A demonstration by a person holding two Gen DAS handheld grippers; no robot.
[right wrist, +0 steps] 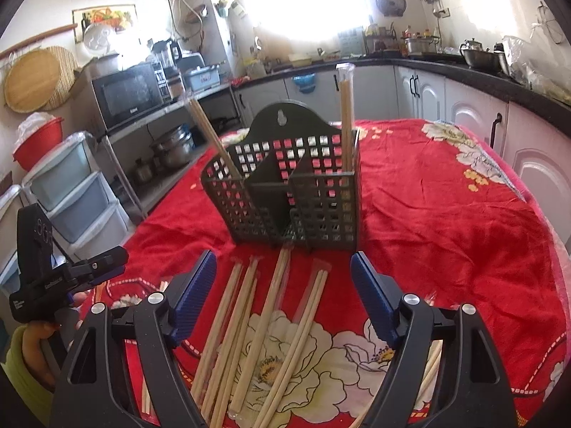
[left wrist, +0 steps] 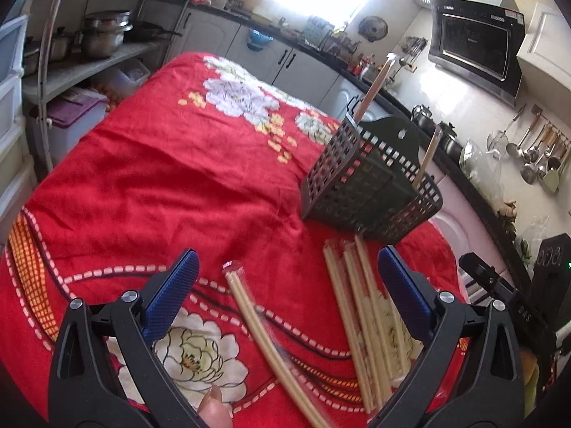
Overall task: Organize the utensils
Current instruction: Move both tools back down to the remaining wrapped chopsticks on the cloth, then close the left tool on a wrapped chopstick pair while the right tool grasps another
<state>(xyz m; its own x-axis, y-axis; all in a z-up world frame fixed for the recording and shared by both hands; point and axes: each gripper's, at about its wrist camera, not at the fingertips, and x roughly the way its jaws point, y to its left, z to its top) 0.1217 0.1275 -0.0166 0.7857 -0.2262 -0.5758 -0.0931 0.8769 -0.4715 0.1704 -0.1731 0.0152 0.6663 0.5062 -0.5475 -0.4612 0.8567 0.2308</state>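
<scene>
Chopsticks (right wrist: 271,324) lay fanned on the red floral cloth (right wrist: 446,214) directly under my right gripper (right wrist: 283,292), their long axes running away from me toward the black mesh caddy (right wrist: 296,196), so they lay roughly parallel to the blue pads (right wrist: 371,296) rather than across them. Its jaws stood spread wide with nothing pinched; several wrapped pairs sat in the gap between the fingers. I judged that a grab there would need the wrist rolled, or one pair singled out.

My left gripper (left wrist: 285,296) was likewise spread and empty. One wrapped pair (left wrist: 257,324) lay apart from the heap, slanting between its fingers from the lower right up toward the left, while the main bundle (left wrist: 364,317) lay by its right finger. I judged the left hand better placed for that loose pair and the right for the heap.

Beyond the sticks, the caddy stood upright on the cloth, just past their far tips. Two pairs (right wrist: 344,121) were already standing in it, one leaning in the left compartment, one upright at the right. The middle section looked empty.
</scene>
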